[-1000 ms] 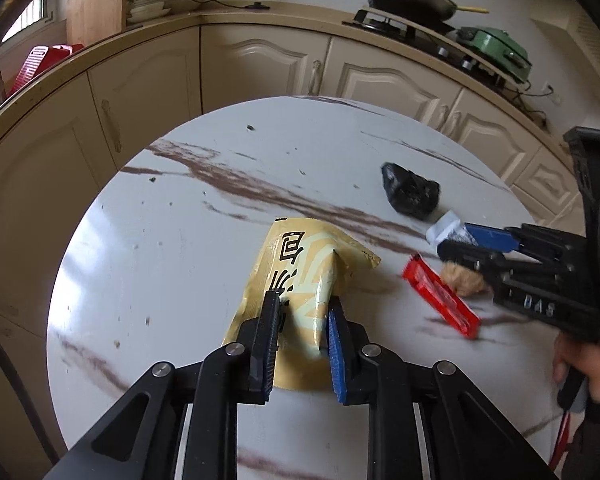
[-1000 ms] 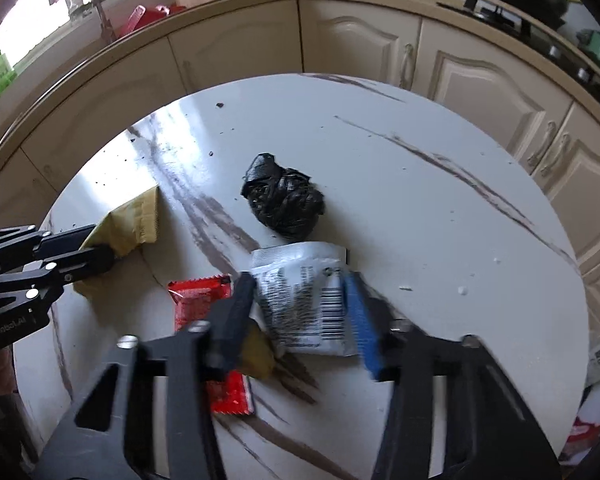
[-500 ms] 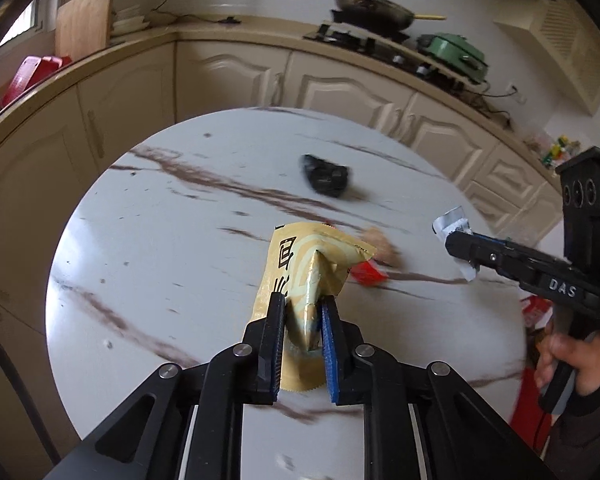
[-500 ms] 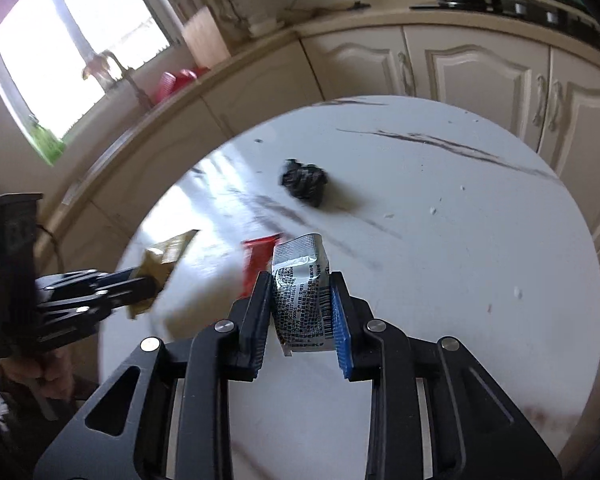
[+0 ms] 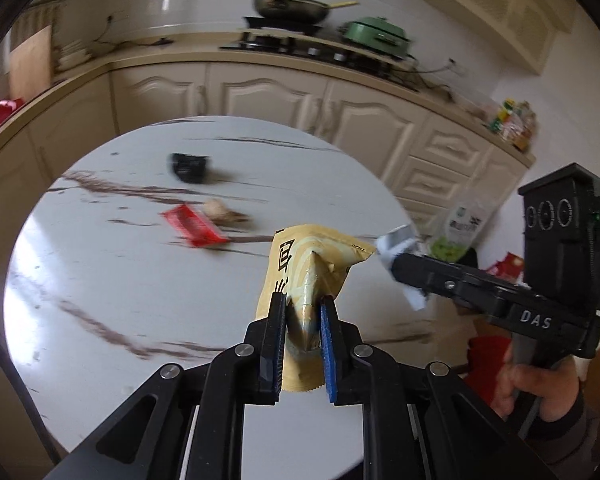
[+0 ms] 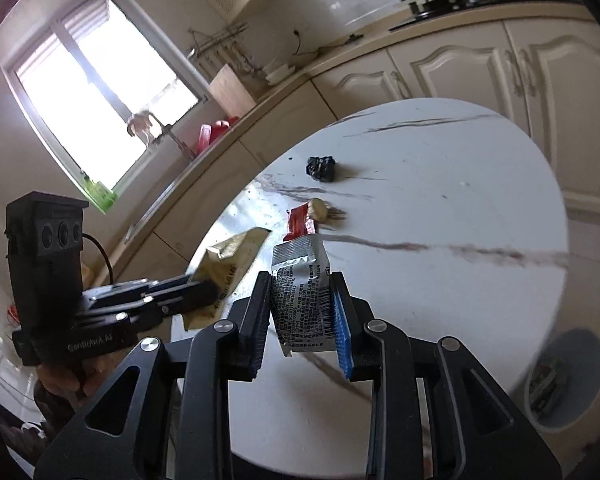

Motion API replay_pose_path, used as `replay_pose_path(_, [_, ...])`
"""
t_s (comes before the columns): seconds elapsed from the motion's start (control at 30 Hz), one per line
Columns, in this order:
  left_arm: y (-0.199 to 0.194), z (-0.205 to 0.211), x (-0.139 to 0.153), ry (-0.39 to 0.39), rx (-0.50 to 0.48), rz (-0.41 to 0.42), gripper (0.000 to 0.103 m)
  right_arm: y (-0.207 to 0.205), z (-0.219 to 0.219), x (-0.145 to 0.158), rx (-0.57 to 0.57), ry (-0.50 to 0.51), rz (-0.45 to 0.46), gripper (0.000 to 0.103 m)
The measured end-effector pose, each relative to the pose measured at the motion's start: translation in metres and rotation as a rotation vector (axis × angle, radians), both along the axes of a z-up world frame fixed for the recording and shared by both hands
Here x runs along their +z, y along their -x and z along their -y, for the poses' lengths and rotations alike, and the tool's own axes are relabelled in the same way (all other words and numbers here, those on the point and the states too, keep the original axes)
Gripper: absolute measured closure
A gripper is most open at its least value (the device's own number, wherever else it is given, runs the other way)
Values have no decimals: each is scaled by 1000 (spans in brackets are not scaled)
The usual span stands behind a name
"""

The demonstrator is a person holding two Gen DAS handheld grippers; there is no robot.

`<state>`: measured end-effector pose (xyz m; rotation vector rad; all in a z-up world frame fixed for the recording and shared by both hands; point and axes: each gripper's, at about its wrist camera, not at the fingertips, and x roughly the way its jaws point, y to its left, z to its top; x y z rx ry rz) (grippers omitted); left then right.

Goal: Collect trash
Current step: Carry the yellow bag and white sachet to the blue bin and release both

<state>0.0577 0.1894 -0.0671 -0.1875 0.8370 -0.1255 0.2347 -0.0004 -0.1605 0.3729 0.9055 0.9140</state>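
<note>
Plainly, the round table [image 6: 440,208] keeps three scraps: a black crumpled bag [image 6: 321,168], a red wrapper [image 6: 300,222] and a tan lump [image 6: 318,209]. Lifted clear for binning, the yellow packet [image 5: 300,276] sits pinched in the left gripper [image 5: 303,344]; the right gripper [image 6: 302,320] clamps the silver wrapper [image 6: 302,292]. A grey bin [image 6: 568,380] stands beyond the rim, unobstructed.

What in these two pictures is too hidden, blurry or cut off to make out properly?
- Bin contents: in the right wrist view the grey bin sits at the blurred edge; what lies inside is unclear.
- Tan lump: blurred in the left wrist view and small in the right; what it is stays unknown.
- Yellow packet: its printed characters are partly covered by the left gripper.
</note>
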Motion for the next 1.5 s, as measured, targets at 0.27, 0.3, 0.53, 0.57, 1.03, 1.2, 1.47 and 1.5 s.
replay_pose_path(0.27, [-32,99,10,-16,-131,11,91,12,98,5,-155,-54,28,76])
replay_pose_path(0.3, [-40,117,10,-16,-149,8,91,12,113,5,-180,-46,31,76])
replay_pose_path(0.53, [-103,232,-14,-14,-304,-47,91,24,226,-28,-379,-1,-20,75])
replay_pose_path(0.57, [-113,245,-20,-9,-324,-54,91,25,237,-36,-400,14,-32,75])
replay_pose_path(1.03, [-269,392,-155,-125,-399,-288,91,-1,336,-190,-580,103,-275,74])
replay_pose_path(1.2, [-315,423,-185,-174,-372,-286,83,-11,343,-225,-602,105,-323,73])
replay_pose_path(1.47, [-315,415,-196,-208,-246,-220,35,-23,339,-234,-666,112,-300,48])
replay_pose_path(1.5, [-307,414,-193,-217,-233,-208,35,-23,338,-232,-669,104,-298,45])
